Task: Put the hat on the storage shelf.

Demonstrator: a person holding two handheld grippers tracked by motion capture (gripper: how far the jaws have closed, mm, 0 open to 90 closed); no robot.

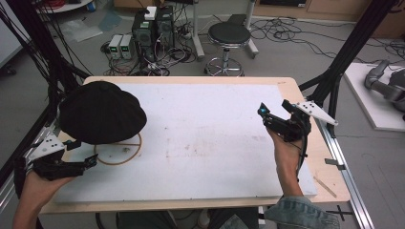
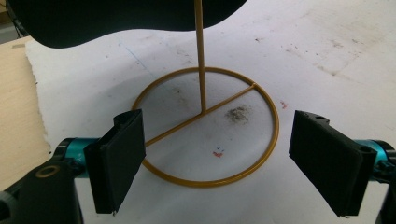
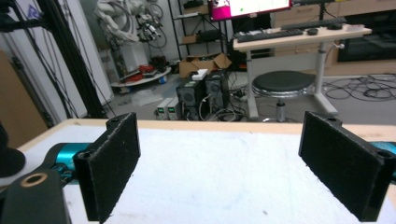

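A black hat (image 1: 100,112) rests on top of a gold wire stand (image 1: 119,155) at the left of the white board (image 1: 205,143). My left gripper (image 1: 81,152) is held at the table's front left, just in front of the stand's ring base, open and empty. In the left gripper view the black pads (image 2: 116,163) stand wide apart before the ring base (image 2: 205,182), with the thin rod (image 2: 200,56) rising to the hat (image 2: 116,18). My right gripper (image 1: 273,109) hovers over the board's right side, open, with nothing between its pads (image 3: 112,158).
The board lies on a wooden table (image 1: 191,79). Black frame posts (image 1: 356,43) stand at both sides. Beyond the far edge are a round stool (image 1: 229,36), computer boxes (image 1: 153,26) and floor cables. A metal rail (image 1: 344,162) runs along the table's right edge.
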